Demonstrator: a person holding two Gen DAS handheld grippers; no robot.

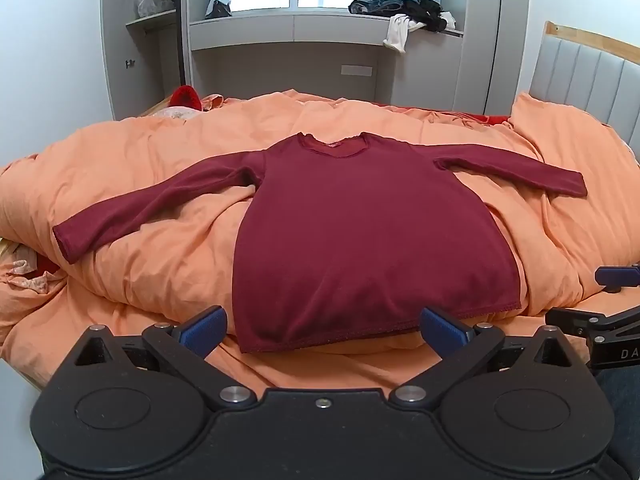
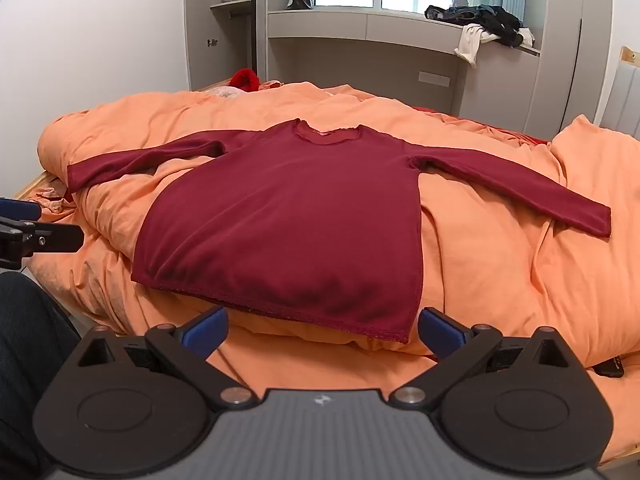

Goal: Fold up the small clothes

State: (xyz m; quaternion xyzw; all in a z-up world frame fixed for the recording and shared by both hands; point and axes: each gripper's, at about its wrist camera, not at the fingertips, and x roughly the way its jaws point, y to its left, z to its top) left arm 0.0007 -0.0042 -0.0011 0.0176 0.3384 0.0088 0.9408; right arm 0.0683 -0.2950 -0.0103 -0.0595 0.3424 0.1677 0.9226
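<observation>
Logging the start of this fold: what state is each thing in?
maroon shirt: spread flat, sleeves out, unfolded.
left gripper: open, empty, near hem.
right gripper: open, empty, near hem.
orange duvet: rumpled under the shirt.
clothes pile: heaped on the window ledge.

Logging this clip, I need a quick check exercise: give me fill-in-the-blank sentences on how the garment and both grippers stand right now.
The dark red long-sleeved knit top lies flat on the ____ quilt.
Both of its sleeves are spread ____ from the body.
The left gripper and the right gripper both hover near the hem with jaws ____.
The top's neckline points ____ from the cameras.

Missing words: orange; outward; open; away
</observation>
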